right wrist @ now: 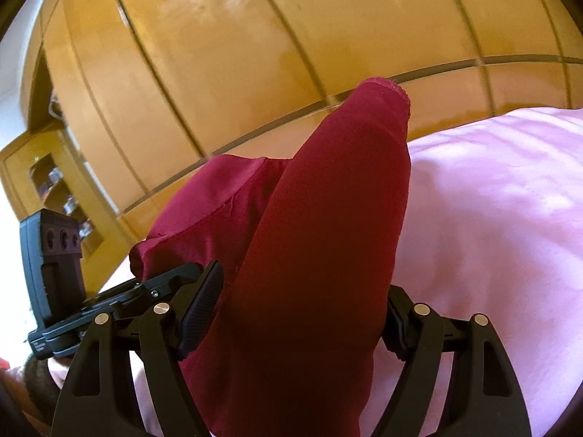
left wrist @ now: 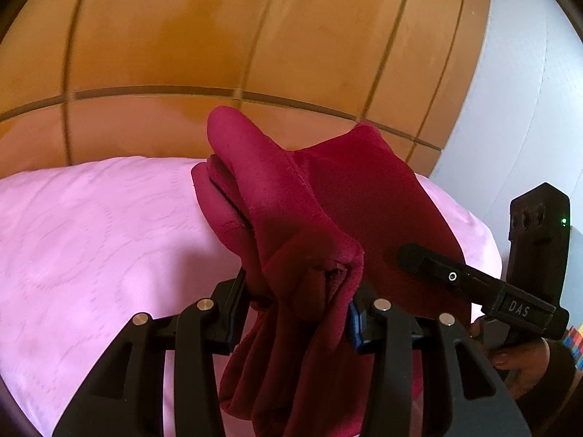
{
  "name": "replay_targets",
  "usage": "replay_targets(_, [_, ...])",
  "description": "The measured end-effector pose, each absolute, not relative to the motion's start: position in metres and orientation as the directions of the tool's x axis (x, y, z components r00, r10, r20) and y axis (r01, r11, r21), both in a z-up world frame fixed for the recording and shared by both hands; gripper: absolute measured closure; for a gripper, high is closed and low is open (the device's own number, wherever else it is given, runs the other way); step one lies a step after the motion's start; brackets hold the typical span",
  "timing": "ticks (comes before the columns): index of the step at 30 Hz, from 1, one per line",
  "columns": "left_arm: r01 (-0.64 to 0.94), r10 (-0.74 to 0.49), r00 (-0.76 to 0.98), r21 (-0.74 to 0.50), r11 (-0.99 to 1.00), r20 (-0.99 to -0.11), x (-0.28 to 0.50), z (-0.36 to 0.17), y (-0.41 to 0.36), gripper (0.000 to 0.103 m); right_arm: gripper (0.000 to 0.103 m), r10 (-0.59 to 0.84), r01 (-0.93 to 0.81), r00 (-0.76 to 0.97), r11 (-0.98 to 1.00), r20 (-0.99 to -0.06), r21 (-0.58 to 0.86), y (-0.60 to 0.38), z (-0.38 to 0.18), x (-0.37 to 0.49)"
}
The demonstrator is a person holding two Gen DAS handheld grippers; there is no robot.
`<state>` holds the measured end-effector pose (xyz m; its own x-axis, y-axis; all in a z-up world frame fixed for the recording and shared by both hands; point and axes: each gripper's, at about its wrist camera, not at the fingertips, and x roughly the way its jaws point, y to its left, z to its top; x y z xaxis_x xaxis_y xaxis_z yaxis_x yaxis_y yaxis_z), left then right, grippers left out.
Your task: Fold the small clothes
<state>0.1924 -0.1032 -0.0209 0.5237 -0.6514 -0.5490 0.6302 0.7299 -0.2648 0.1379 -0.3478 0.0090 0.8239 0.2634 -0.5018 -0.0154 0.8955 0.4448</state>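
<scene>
A dark red garment (left wrist: 313, 218) hangs between both grippers above a pink bed cover (left wrist: 91, 236). My left gripper (left wrist: 297, 302) is shut on a bunched fold of the garment, which drapes down between its fingers. My right gripper (right wrist: 298, 313) has a wide fold of the same garment (right wrist: 320, 225) between its fingers, which stand fairly wide apart around the cloth; I cannot tell whether they clamp it. The right gripper also shows in the left wrist view (left wrist: 473, 284) at the garment's right side. The left gripper shows in the right wrist view (right wrist: 120, 302) at the left.
A wooden panelled wardrobe (left wrist: 237, 36) stands behind the bed. A pale wall (left wrist: 528, 109) is at the right. A wooden shelf with small items (right wrist: 62, 189) is at the left in the right wrist view. The pink cover (right wrist: 492, 200) spreads to the right.
</scene>
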Motion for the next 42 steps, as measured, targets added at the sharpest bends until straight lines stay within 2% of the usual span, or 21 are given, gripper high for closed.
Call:
replay_targets(7, [0.631, -0.632, 0.520, -0.241, 0.738, -0.575, 0.230, -0.037, -0.141, 0.058, 0.026, 0.138, 0.060, 0.848, 0.934, -0.511, 0.352, -0.379, -0.003, 0.161])
replay_targets(11, [0.567, -0.552, 0.538, -0.211, 0.796, -0.637, 0.260, -0.067, -0.142, 0.060, 0.026, 0.077, 0.147, 0.813, 0.932, -0.577, 0.330, -0.399, -0.033, 0.179])
replay_targets(14, [0.542, -0.571, 0.496, -0.280, 0.792, -0.655, 0.272, -0.085, -0.135, 0.048, 0.026, 0.077, 0.226, 0.767, 0.897, -0.637, 0.381, -0.417, -0.058, 0.188])
replay_targets(15, [0.536, -0.576, 0.492, -0.293, 0.791, -0.653, 0.268, -0.088, -0.135, 0.044, 0.023, 0.099, 0.235, 0.761, 0.879, -0.641, 0.415, -0.424, -0.065, 0.189])
replay_targets(21, [0.508, -0.595, 0.472, -0.350, 0.787, -0.650, 0.274, -0.099, -0.127, 0.033, 0.015, 0.138, 0.240, 0.759, 0.849, -0.636, 0.471, -0.429, -0.072, 0.180])
replay_targets(29, [0.489, -0.620, 0.479, -0.397, 0.777, -0.622, 0.234, -0.088, -0.108, 0.031, 0.010, 0.027, 0.269, 0.781, 0.887, -0.624, 0.375, -0.405, -0.035, 0.135])
replay_targets(31, [0.480, -0.592, 0.484, -0.371, 0.795, -0.644, 0.226, -0.093, -0.107, 0.031, 0.010, -0.021, 0.309, 0.769, 0.887, -0.639, 0.342, -0.404, -0.031, 0.121])
replay_targets(35, [0.430, -0.567, 0.465, -0.386, 0.816, -0.680, 0.221, -0.107, -0.097, 0.030, 0.010, -0.049, 0.368, 0.718, 0.874, -0.695, 0.318, -0.404, -0.038, 0.106])
replay_targets(38, [0.433, -0.544, 0.461, -0.358, 0.827, -0.701, 0.221, -0.112, -0.101, 0.030, 0.009, -0.086, 0.383, 0.636, 0.898, -0.767, 0.216, -0.394, -0.057, 0.107])
replay_targets(42, [0.448, -0.537, 0.473, -0.334, 0.829, -0.698, 0.218, -0.114, -0.101, 0.030, 0.005, -0.138, 0.385, 0.654, 0.907, -0.744, 0.170, -0.389, -0.064, 0.103])
